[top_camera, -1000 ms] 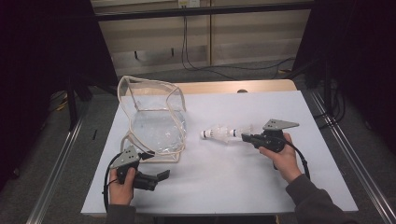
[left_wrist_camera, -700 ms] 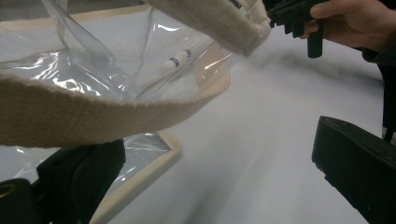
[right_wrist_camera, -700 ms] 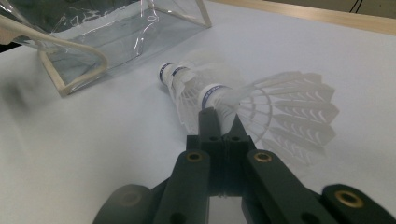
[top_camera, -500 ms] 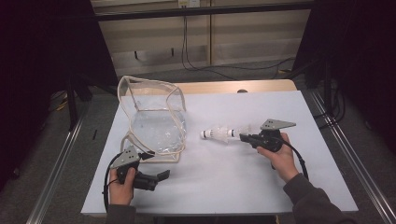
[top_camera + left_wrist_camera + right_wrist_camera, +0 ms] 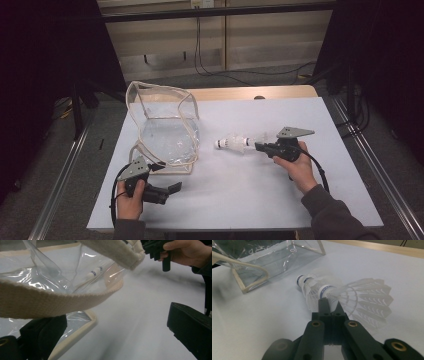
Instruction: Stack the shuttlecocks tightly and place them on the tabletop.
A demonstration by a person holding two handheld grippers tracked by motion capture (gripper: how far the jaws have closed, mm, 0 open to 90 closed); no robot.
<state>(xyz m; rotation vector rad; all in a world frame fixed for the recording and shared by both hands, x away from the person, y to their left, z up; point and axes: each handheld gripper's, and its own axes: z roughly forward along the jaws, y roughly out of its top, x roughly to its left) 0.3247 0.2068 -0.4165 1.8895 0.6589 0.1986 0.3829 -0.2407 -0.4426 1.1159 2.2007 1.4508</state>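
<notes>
A clear plastic bag [image 5: 165,125] with cream trim stands open at the left of the white table [image 5: 300,200]. To its right, a row of white shuttlecocks [image 5: 235,143] with blue-banded corks lies on its side, corks toward the bag. My right gripper [image 5: 260,146] is shut on the nearest shuttlecock [image 5: 362,297], just behind its cork. My left gripper [image 5: 172,188] rests low at the table's front left, just before the bag, jaws wide apart and holding nothing. In the left gripper view, the bag's cream strap [image 5: 50,302] crosses in front of that gripper [image 5: 115,332].
The table has a wooden far edge [image 5: 225,93]. Metal rails [image 5: 370,155] run along the floor on both sides. Bare white table surface lies between the two hands and to the right of the right hand [image 5: 295,170].
The right gripper and the shuttlecocks have shifted very slightly left, toward the bag. The left gripper has stayed in place.
</notes>
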